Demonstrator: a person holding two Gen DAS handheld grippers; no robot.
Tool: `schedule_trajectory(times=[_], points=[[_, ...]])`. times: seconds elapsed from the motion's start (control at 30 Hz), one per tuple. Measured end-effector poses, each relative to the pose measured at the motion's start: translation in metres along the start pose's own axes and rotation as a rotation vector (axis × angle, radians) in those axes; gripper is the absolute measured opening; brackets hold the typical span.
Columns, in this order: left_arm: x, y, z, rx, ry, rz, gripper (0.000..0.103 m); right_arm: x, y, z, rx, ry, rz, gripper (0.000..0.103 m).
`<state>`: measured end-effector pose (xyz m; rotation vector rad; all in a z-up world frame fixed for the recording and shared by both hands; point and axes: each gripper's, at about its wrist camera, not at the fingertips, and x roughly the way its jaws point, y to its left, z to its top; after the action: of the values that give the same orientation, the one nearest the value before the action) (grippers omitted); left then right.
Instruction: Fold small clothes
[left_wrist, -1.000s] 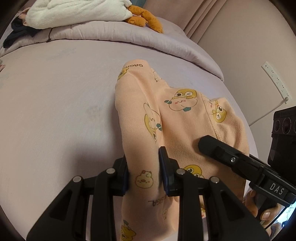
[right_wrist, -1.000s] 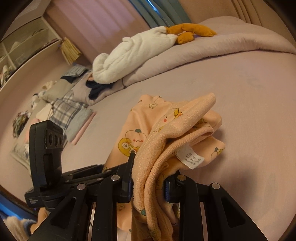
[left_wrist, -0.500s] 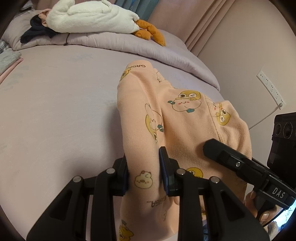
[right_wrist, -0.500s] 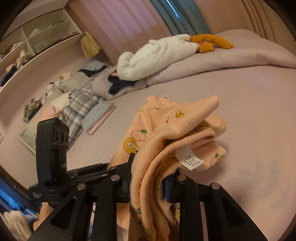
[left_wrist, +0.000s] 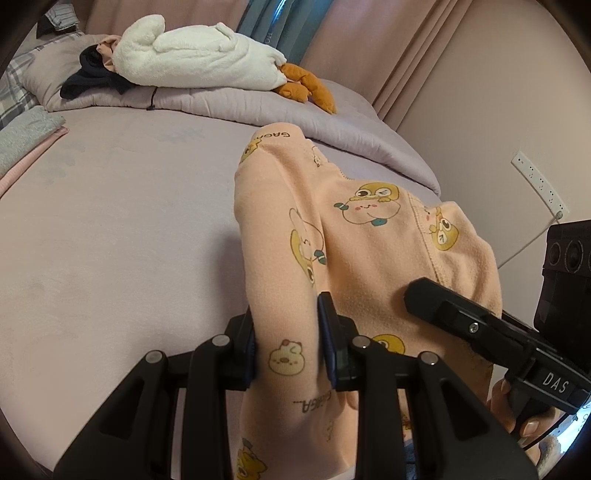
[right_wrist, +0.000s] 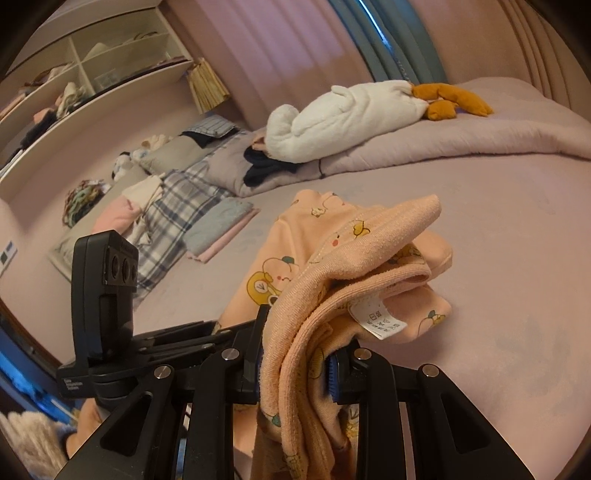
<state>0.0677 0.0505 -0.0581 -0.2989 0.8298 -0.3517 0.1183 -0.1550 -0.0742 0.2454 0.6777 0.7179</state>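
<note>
Across the whole room a wide bed (left_wrist: 110, 229) with a pale lilac cover is lying, and a folded quilt (left_wrist: 229, 107) of the same colour is running along its far side. On the quilt a long white plush goose (left_wrist: 199, 61) with orange feet is resting beside some dark clothes (left_wrist: 92, 75). At the far left, folded plaid and grey textiles (right_wrist: 192, 218) are lying, with open shelves (right_wrist: 92, 62) behind them.

Near the middle, the peach garment (left_wrist: 332, 236) with cartoon prints is hanging between the two tools, its far part lying on the cover. The left gripper (left_wrist: 286, 339) is pinching a fold of this cloth between its pads. The right gripper (right_wrist: 295, 354) is also pinching a thick bunched edge, where a small white care label (right_wrist: 376, 317) is showing. In the left wrist view, part of a hand (left_wrist: 517, 410) is showing under the right tool.
</note>
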Motion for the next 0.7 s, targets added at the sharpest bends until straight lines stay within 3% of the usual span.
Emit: schedule_trajectory(times=[0.7], points=[[-0.038,0.018,-0.005,-0.002,-0.091,0.056,0.026,0.008,0.029,0.001,-0.102,0.020,0.031,0.027]])
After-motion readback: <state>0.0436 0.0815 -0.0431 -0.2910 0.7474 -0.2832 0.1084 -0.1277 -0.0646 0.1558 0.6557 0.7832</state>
